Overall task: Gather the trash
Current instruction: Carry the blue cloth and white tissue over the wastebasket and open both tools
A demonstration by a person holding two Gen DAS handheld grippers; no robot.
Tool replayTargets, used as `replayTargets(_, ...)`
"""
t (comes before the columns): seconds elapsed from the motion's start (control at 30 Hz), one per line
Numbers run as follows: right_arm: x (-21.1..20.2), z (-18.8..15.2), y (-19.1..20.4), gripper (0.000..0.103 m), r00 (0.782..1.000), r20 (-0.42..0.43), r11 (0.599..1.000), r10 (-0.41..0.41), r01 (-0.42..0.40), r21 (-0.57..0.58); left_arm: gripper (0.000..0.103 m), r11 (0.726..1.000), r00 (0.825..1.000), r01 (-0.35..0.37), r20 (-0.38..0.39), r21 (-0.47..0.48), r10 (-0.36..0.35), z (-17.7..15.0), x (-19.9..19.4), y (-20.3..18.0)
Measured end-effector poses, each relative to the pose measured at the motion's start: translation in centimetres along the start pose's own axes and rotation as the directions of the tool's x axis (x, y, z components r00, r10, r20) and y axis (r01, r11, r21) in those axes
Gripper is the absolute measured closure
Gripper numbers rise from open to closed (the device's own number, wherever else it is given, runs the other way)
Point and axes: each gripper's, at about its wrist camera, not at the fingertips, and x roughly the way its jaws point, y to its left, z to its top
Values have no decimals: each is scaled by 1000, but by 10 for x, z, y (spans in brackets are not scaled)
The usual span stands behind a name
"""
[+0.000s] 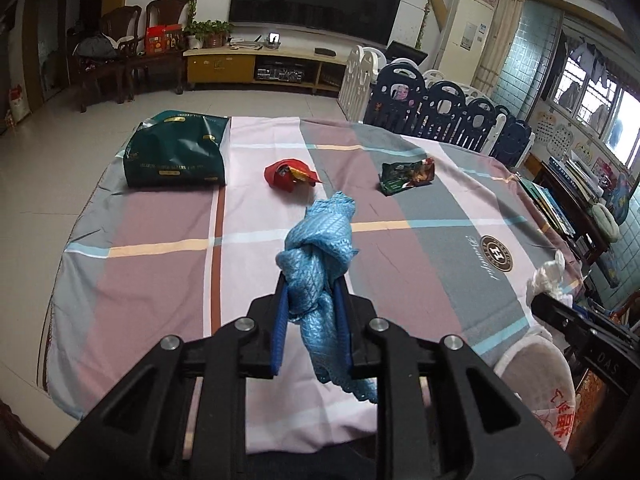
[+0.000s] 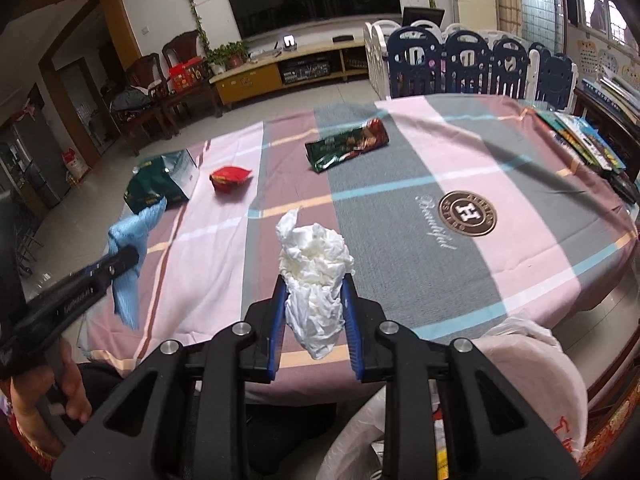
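Observation:
My left gripper (image 1: 311,284) is shut on a knotted blue cloth (image 1: 320,248), held above the checked tablecloth (image 1: 160,288); its tail hangs down between the blue pads. In the right wrist view the same blue cloth (image 2: 132,248) hangs from the left gripper (image 2: 124,258) at the left. My right gripper (image 2: 314,284) is shut on a crumpled white tissue (image 2: 316,264) raised over the table. On the table lie a red wrapper (image 1: 290,176), a green snack packet (image 1: 406,176) and a dark green bag (image 1: 176,154).
A white plastic bag (image 2: 532,364) sits open at the table's near right edge, below the right gripper. Books (image 2: 580,140) are stacked at the far right. A blue and white play fence (image 1: 436,108) stands behind the table. A hand (image 2: 72,392) holds the left gripper's handle.

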Motion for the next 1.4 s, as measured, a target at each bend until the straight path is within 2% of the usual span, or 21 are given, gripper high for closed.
replayTargets(0.3, -87, -8, -27, 76, 996, 87, 1000, -27, 26, 5, 80, 991, 996, 59, 64, 118, -67, -11, -79, -75)
replayTargets(0.63, -145, -43, -79, 76, 987, 87, 989, -139, 134, 56, 80, 974, 992, 85, 78, 212, -104, -28, -120, -141)
replayTargets(1.0, -157, -74, -105, 76, 987, 49, 985, -153, 148, 84, 80, 948, 987, 96, 95, 302, -130, -49, -146, -185)
replayTargets(1.23, -139, -90, -112, 76, 988, -46, 984, -147, 151, 99, 80, 941, 987, 105, 83, 323, -139, -54, -148, -194)
replayTargets(1.27, -135, -92, -112, 74, 985, -73, 982, -158, 165, 91, 80, 940, 987, 108, 78, 324, -141, -55, -147, -195)
replayTargets(1.3, -132, -95, -112, 66, 981, -91, 980, -171, 179, 88, 80, 939, 987, 112, 72, 325, -142, -55, -146, -195)
replayTargets(1.33, -130, -96, -113, 53, 978, -104, 978, -180, 189, 92, 80, 938, 987, 115, 67, 326, -144, -56, -145, -196)
replayTargets(1.4, -132, -97, -119, 37, 978, -102, 972, -182, 194, 130, 80, 937, 987, 124, 54, 327, -149, -58, -142, -197)
